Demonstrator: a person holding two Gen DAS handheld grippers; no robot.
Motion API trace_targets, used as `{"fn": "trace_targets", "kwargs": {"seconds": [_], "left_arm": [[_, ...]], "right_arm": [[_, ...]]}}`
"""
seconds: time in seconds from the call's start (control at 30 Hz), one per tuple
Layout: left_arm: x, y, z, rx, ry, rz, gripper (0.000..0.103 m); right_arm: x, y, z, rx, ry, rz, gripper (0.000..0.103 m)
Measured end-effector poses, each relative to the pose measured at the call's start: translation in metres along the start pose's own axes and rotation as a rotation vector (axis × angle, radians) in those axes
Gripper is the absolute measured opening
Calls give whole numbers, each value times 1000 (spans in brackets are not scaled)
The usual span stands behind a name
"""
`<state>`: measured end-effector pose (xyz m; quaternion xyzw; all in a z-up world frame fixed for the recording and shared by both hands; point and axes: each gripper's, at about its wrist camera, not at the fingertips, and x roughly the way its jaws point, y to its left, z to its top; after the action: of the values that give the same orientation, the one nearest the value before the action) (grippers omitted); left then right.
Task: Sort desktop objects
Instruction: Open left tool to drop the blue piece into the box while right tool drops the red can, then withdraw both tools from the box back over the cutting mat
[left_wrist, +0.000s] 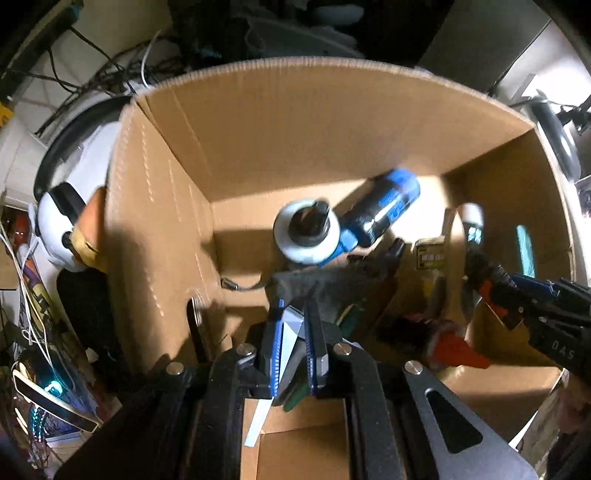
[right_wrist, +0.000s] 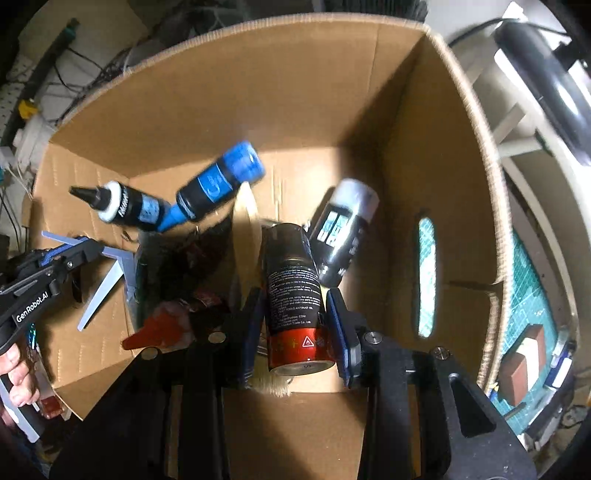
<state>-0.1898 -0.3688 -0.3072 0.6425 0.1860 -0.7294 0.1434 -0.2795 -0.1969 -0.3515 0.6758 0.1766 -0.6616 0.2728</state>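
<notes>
Inside corrugated cardboard box (right_wrist: 295, 92), left to right: left tongs (right_wrist: 94, 245), marked "GenRobot.AI", narrowed on flat grey L-shaped plastic piece (right_wrist: 110, 275); two black-and-blue squeeze bottles (right_wrist: 219, 184), nozzles pointing left; right tongs (right_wrist: 295, 325) clamped on smooth cylindrical black-and-red spray can (right_wrist: 295, 302), long axis running away, red base with flame warning triangle nearest; white-capped can (right_wrist: 341, 229) leaning just beside.

Brown corrugated cardboard box (right_wrist: 295, 92) looks matt and papery; the black-and-red spray can (right_wrist: 295, 302) is glossy metal, blue-capped squeeze bottle (right_wrist: 218, 184) shiny plastic.
</notes>
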Motion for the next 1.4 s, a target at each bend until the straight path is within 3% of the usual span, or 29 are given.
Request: {"fn": "trace_targets", "kwargs": {"seconds": [0.2, 0.33, 0.37, 0.47, 0.5, 0.63, 0.8, 0.9, 0.97, 1.07, 1.13, 1.4], "left_arm": [[-4, -2, -1, 28, 16, 31, 12], [-10, -3, -2, 42, 27, 58, 17], [-16, -4, -3, 45, 15, 53, 23], [-37, -5, -7, 39, -47, 59, 64], [-46, -5, -8, 35, -73, 57, 68], [-81, -6, -11, 21, -183, 47, 70], [-124, -11, -18, 10, -327, 23, 78], [-144, -20, -27, 23, -386, -35, 79], [-159, -30, -36, 45, -431, -86, 80], [-174, -51, -50, 102, -471, -116, 96], [-176, -67, -57, 145, -474, -139, 100], [-159, -126, -78, 292, -399, -244, 103]], "right_arm": [[14, 4, -6, -18, 66, 2, 31], [11, 8, -10, -24, 65, 1, 32], [6, 7, -11, -20, 54, 4, 32], [-11, 6, -14, -16, 17, 1, 36], [-18, 6, -15, -15, 4, -1, 38], [-45, 0, -18, 5, -68, 14, 41], [-107, -14, -31, 53, -296, 55, 45], [-135, -12, -34, 58, -409, 75, 45], [-153, -15, -49, 66, -471, 77, 47], [-180, -20, -73, 79, -563, 80, 58], [-190, -26, -94, 100, -594, 62, 61], [-200, -85, -202, 341, -583, -49, 73]]}}
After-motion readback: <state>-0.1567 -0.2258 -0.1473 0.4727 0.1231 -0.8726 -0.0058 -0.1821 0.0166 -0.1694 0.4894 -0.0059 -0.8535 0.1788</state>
